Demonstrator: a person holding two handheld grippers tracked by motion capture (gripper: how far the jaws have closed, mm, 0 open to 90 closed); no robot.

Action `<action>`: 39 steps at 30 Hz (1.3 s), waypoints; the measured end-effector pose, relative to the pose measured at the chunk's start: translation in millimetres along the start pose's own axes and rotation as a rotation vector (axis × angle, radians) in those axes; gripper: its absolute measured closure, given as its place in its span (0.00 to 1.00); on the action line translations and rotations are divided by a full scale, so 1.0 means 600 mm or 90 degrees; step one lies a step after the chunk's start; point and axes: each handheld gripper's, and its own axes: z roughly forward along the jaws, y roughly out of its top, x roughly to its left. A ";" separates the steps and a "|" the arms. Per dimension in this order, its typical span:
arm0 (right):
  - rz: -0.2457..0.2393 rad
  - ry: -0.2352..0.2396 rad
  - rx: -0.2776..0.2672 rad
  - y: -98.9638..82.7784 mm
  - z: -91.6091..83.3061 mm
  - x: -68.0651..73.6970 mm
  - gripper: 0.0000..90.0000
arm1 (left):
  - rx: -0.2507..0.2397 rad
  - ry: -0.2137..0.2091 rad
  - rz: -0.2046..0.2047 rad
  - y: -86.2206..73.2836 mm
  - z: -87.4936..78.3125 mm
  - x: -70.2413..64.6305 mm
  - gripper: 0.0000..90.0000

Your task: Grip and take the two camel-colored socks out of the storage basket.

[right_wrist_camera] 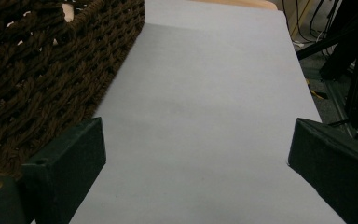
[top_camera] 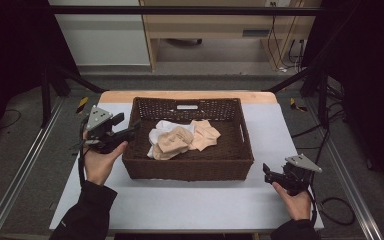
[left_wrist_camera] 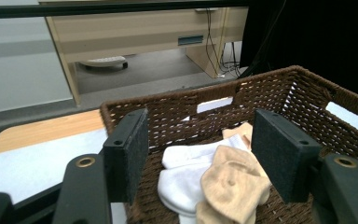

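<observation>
No brand, label or writing can be read on any thing here. On the left, the left hand-held gripper (top_camera: 130, 131) is held at the left rim of the basket (top_camera: 187, 170), pointing over the rim toward the socks; its two black jaws stand wide apart and hold nothing; in the left gripper view the pads are flat, rectangular and rough like foam, and the socks lie between them, farther off. A grey three-cornered plate sits on top of it.

The basket is one, dark brown, woven, rectangular, with slot handles in its walls; it stands in the middle of the desk (top_camera: 195, 205), which is covered by a smooth pale grey sheet with a wooden edge at the far side. Inside the basket lie the socks (top_camera: 180, 139) in a soft heap; I count at least two white ones (left_wrist_camera: 186, 179) and at least two beige ones (left_wrist_camera: 233, 182), the beige partly on top of the white; the exact number I cannot tell.

On the right, the right hand-held gripper (top_camera: 266, 171) is low over the desk, just beside the right front corner of the basket; its jaws are wide open and empty.
</observation>
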 end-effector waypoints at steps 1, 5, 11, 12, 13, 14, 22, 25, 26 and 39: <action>0.001 0.000 -0.001 0.000 -0.001 0.000 0.05 | -0.001 -0.001 0.002 0.002 0.004 -0.003 0.40; 0.002 0.001 -0.003 0.001 -0.001 -0.001 0.05 | -0.002 -0.002 0.006 0.007 0.017 -0.010 0.40; 0.001 -0.001 -0.003 0.001 0.000 -0.001 0.05 | 0.009 0.005 0.012 0.014 0.044 -0.015 0.40; 0.001 -0.001 -0.003 0.001 0.000 -0.001 0.05 | 0.013 0.008 0.017 0.014 0.051 -0.016 0.40; 0.001 -0.001 -0.002 0.001 0.000 -0.001 0.05 | 0.015 0.010 0.019 0.014 0.055 -0.016 0.40; 0.000 0.000 -0.003 0.001 0.000 -0.001 0.05 | 0.020 0.010 0.020 0.014 0.064 -0.016 0.40; -0.002 0.001 0.003 0.001 0.002 -0.001 0.05 | 0.039 0.008 0.028 0.007 0.101 -0.017 0.41; -0.001 0.000 0.002 0.001 0.003 -0.002 0.05 | 0.029 -0.002 0.034 0.004 0.121 -0.022 0.42; -0.001 0.001 0.002 0.001 0.003 -0.002 0.05 | 0.028 -0.002 0.036 0.001 0.127 -0.023 0.42; 0.001 0.002 0.002 0.000 0.003 -0.003 0.05 | 0.120 -0.010 0.048 -0.047 0.189 -0.026 0.52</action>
